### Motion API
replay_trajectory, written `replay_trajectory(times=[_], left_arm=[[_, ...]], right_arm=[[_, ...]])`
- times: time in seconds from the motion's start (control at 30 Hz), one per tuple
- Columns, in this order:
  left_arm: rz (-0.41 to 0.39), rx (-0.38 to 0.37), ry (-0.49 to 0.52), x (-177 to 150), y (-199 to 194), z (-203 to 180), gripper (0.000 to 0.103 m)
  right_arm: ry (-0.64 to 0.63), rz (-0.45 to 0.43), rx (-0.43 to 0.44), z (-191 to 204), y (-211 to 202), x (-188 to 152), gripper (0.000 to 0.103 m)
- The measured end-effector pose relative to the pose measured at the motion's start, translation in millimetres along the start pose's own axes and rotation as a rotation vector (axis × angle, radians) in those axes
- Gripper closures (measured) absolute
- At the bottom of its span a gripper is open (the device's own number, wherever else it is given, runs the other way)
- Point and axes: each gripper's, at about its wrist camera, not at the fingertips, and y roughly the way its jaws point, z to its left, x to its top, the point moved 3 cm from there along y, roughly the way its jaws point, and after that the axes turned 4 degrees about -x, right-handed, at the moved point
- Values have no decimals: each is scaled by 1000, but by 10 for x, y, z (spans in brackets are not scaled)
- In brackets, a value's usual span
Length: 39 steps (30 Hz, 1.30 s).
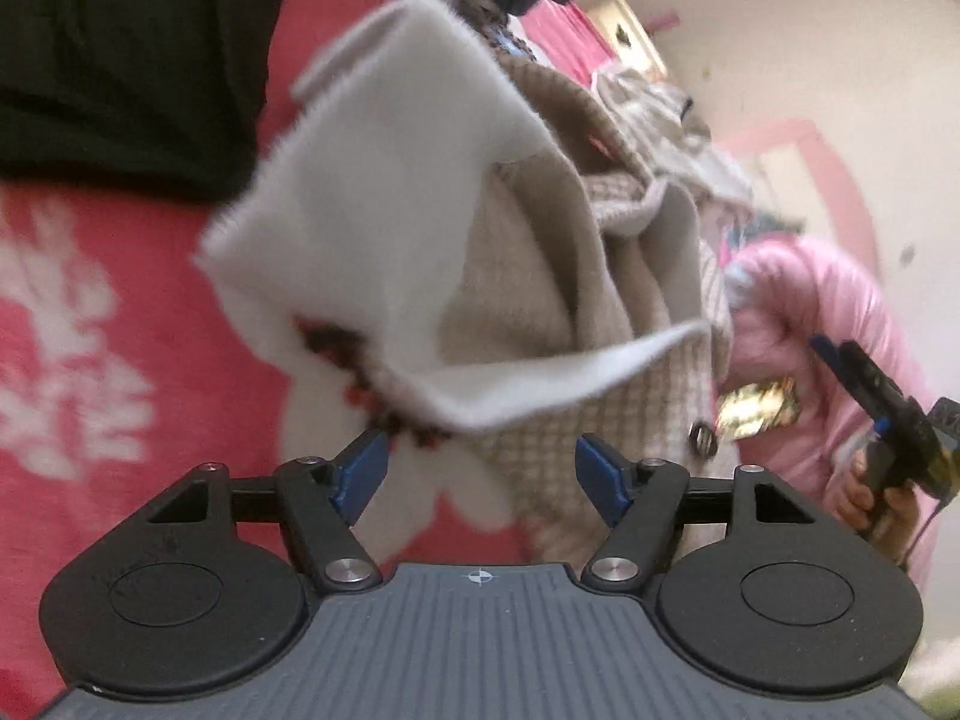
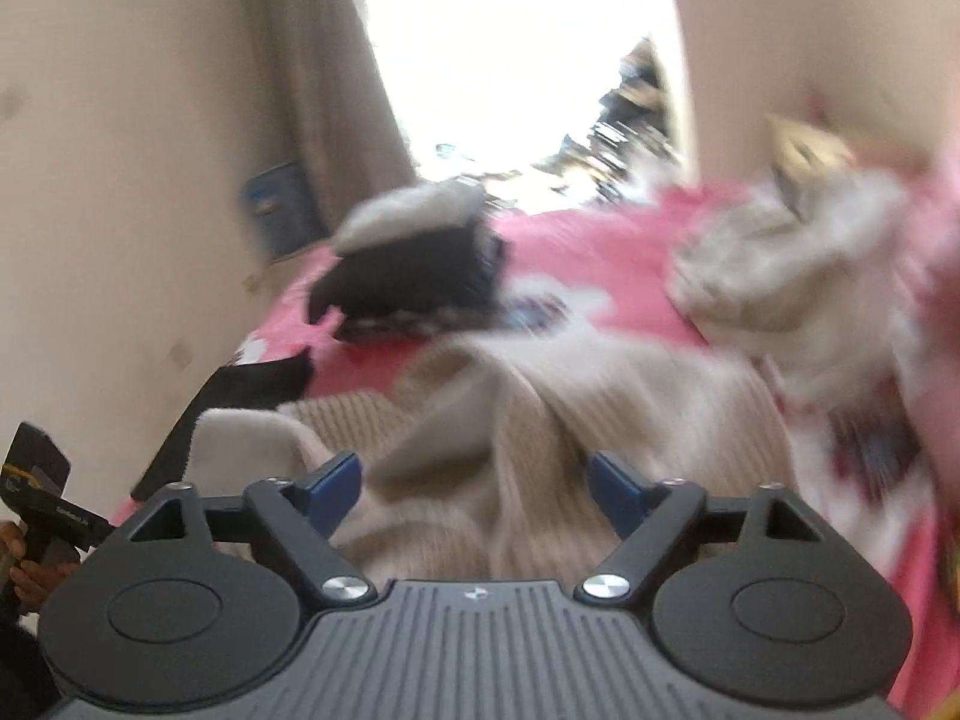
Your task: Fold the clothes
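**Two grippers, both released, over one beige garment**

Most of both views is a pink bedspread (image 1: 120,330) with white flower shapes, and the clothes lie on it. Largest among them is the beige garment (image 1: 540,276) — checked knit outside, pale fleecy lining inside — rumpled and partly turned out, with one white lined flap lifted in front of the left wrist camera. In the right wrist view the same garment spreads in loose folds directly ahead of the fingers. A black garment (image 1: 108,60) lies beside it on the spread, and a heap of pale clothes (image 2: 792,264) sits further off, badly blurred. A pink padded jacket (image 1: 828,312) lies at the edge of the left view.

The left gripper (image 1: 480,474) has its blue pads apart; the flap's dark-stitched edge hangs just by one pad, but nothing is pinched between them. The right gripper (image 2: 474,492) is spread wide above the garment's folds — nothing is clamped there either. A hand (image 1: 882,498) shows on the right gripper's handle.
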Motion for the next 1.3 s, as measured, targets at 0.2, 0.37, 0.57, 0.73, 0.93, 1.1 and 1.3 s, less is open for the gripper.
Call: replay_trajectory(times=[0.2,0.37,0.57,0.73,0.93,1.1,1.3], left_arm=[[-10,-24,-102,-27,277,126,34],[97,0,-55,-193,568,81,34],[87,-84,-96,-209,706,137,34],[88,-174,-138,-137,807,180,31],[66,-165,-146,-143,872,166,28],[14,-139,-152,-142,854,144,38],[-22,-84,-182,-96,869,149,69]], right_arm=[[-318,66,71,384,1074,461,4],[-607,191,112,675,1948,537,1],[-911,392,255,795,2127,298,0],[-1069,410,70,633,2462,118,0],[-917,472,-27,450,3040,-92,0],[-723,418,-46,301,2898,7,57],[-415,179,-194,-47,2178,389,81]])
